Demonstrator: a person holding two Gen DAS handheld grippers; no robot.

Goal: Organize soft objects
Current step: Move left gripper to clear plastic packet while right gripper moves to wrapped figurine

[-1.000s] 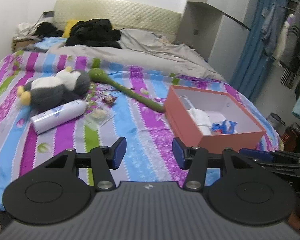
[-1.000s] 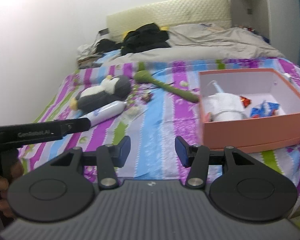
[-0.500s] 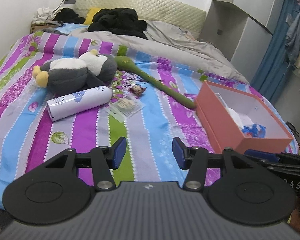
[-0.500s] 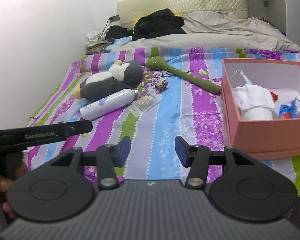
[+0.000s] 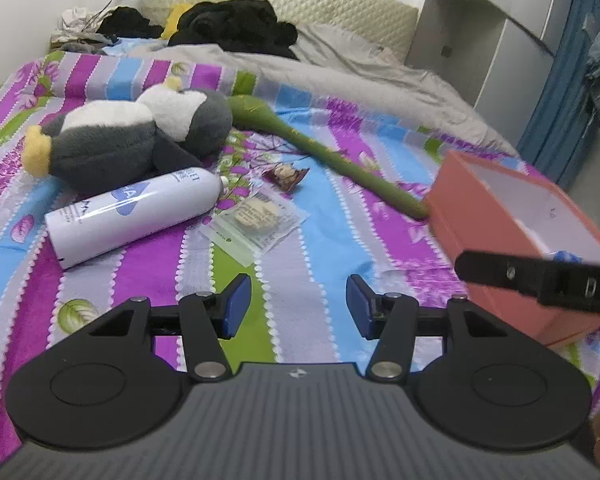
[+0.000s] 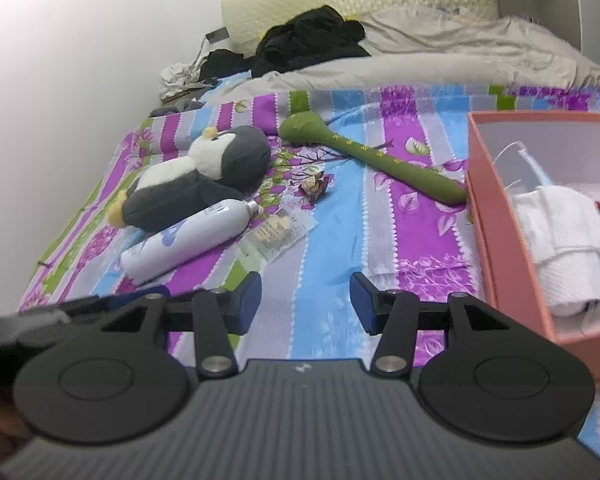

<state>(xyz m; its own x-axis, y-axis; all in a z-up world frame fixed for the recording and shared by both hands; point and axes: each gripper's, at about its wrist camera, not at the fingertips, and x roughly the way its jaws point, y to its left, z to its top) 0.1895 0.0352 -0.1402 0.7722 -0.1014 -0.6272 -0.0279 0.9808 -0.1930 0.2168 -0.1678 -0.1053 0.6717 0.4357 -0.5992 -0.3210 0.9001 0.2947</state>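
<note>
I've got both tools tilted down over the bed (image 5: 300, 240), left gripper (image 5: 298, 304) and right gripper (image 6: 305, 300) apart, empty, short of the penguin (image 5: 132, 136).

A white spray bottle (image 5: 136, 216) lies beside a clear packet (image 5: 258, 220) on the striped bedspread (image 5: 340, 220), black clothes (image 5: 236, 26) heaped by the headboard (image 5: 320, 4).

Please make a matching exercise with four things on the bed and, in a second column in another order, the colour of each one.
Things:
1. plush penguin
2. spray bottle
3. long soft stick
4. open box

Colours:
a. salmon pink
b. green
c. grey and white with yellow feet
d. white with a blue mark

Pairs: 1-c, 2-d, 3-b, 4-a
</note>
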